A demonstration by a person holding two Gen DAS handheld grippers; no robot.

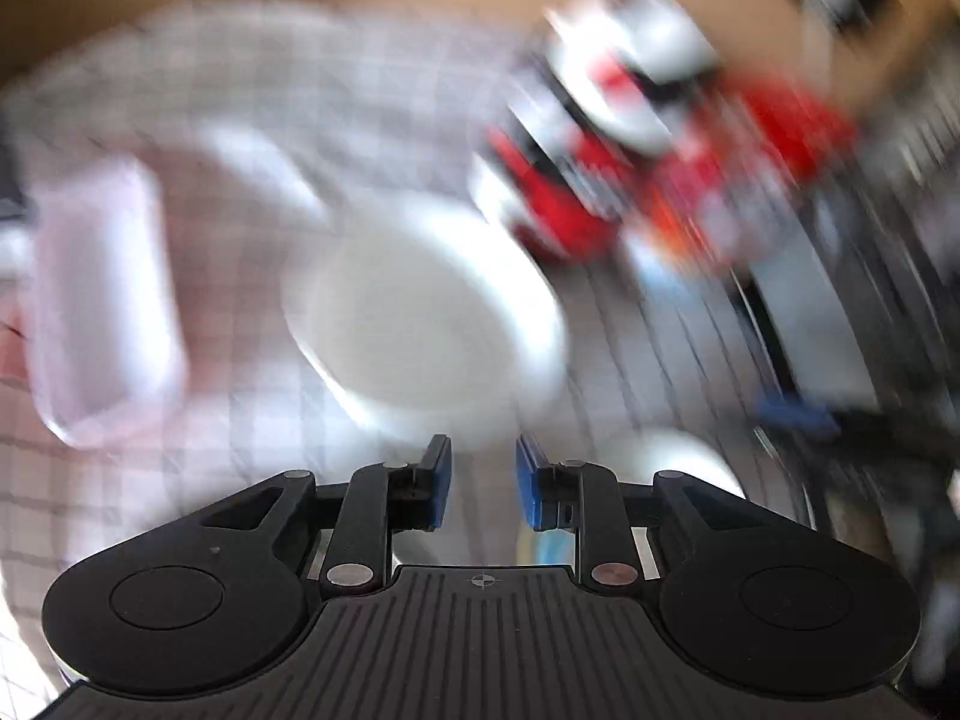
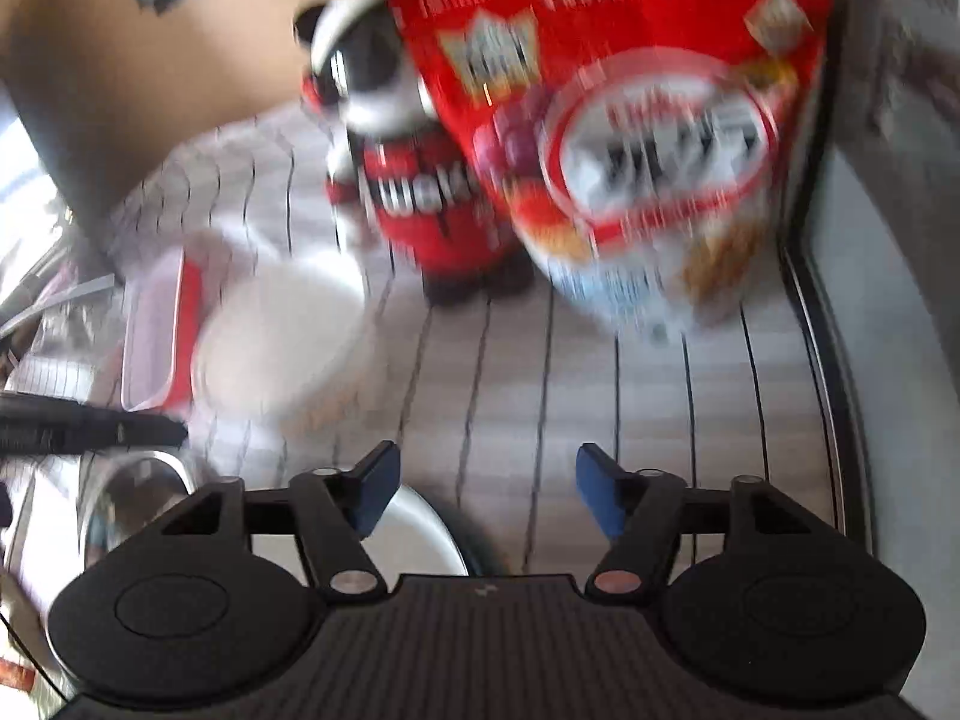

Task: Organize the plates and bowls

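Checked cloth covers the bench (image 1: 252,90); frames blurred. White bowl (image 1: 420,312) at 12 o'clock of left gripper (image 1: 483,480), fingers narrow, empty; right gripper (image 2: 483,495) wide, empty. Bowl likely rigid, slippery, breakable: pinch the rim.

A round white plate (image 1: 420,312) lies flat on the checked cloth of the worktop (image 1: 300,90), near its middle. It looks blurry. It is plain white with a raised rim. From the right wrist view the same white plate (image 2: 276,336) lies toward the left side. A shiny metal bowl (image 2: 132,504) sits nearer the front left edge, and a second round white dish (image 2: 414,534) shows partly beside it
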